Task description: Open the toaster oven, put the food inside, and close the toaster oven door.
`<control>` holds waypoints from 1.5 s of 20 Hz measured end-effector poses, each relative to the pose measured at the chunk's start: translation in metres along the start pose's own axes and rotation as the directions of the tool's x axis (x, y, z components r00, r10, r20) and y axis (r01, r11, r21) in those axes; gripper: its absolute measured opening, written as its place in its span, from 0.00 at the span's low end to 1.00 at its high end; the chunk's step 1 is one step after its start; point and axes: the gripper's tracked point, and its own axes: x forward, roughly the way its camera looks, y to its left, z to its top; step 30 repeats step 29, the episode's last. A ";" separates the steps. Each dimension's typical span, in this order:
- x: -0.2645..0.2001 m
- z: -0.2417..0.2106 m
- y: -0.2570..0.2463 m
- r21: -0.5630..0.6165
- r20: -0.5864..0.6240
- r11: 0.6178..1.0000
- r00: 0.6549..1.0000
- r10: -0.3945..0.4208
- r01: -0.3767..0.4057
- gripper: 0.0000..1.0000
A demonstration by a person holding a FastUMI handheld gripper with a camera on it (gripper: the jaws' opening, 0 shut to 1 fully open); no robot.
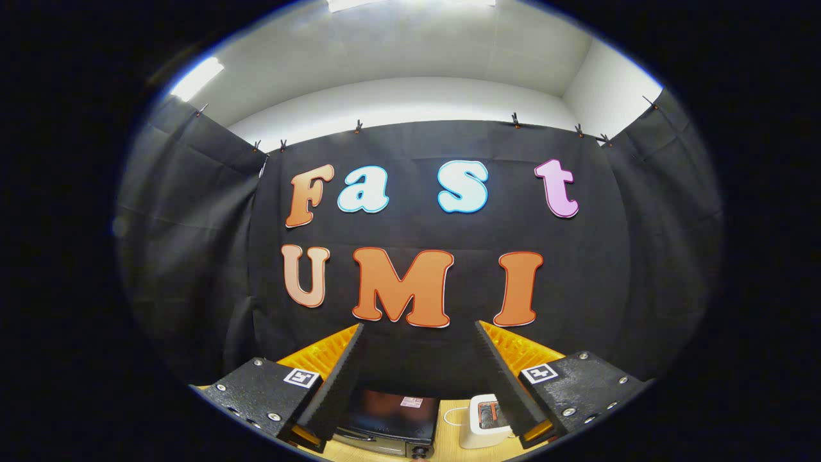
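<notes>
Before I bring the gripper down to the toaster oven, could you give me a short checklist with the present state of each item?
1. Gripper free: ok, the fingers stand apart with nothing between them.
2. Toaster oven in sight: ok, it sits low between the fingers on the wooden table.
3. Door state: it looks shut, but cannot tell for sure, since only its top part shows.
4. Door handle located: cannot tell.
5. Food located: cannot tell.
6. Neighbouring things: ok, the white toaster stands apart from the oven, by the right finger.
</notes>
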 end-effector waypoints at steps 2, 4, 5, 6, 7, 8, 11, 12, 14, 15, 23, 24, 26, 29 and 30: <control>0.000 -0.002 -0.002 0.000 0.002 1.000 1.000 -0.006 0.006 0.98; 0.001 -0.003 -0.004 -0.004 0.004 1.000 1.000 -0.009 0.009 0.98; 0.001 -0.004 -0.004 -0.004 0.005 1.000 1.000 -0.008 0.008 0.98; 0.001 -0.004 -0.002 -0.003 0.006 1.000 1.000 -0.004 0.004 0.98; 0.001 -0.005 -0.003 -0.005 0.007 1.000 1.000 -0.004 0.004 0.98; 0.001 -0.007 -0.004 -0.007 0.007 1.000 1.000 -0.006 0.006 0.98; 0.001 -0.013 -0.006 -0.011 -0.006 1.000 1.000 -0.010 0.010 0.99; 0.000 -0.016 -0.006 -0.010 -0.013 1.000 1.000 -0.011 0.011 0.99; 0.000 -0.018 -0.008 -0.006 -0.021 1.000 1.000 -0.010 0.010 0.98; 0.000 -0.020 -0.008 -0.007 -0.025 1.000 1.000 -0.010 0.010 0.98; -0.001 -0.035 -0.013 0.001 -0.063 1.000 0.998 -0.014 0.014 0.99; -0.002 -0.035 -0.013 0.005 -0.067 1.000 0.998 -0.016 0.016 0.99; -0.001 -0.039 -0.014 0.014 -0.078 1.000 0.997 -0.016 0.017 0.99; -0.001 -0.040 -0.014 0.014 -0.072 1.000 0.997 -0.017 0.018 0.99; -0.001 -0.040 -0.014 0.014 -0.072 1.000 0.997 -0.017 0.018 0.99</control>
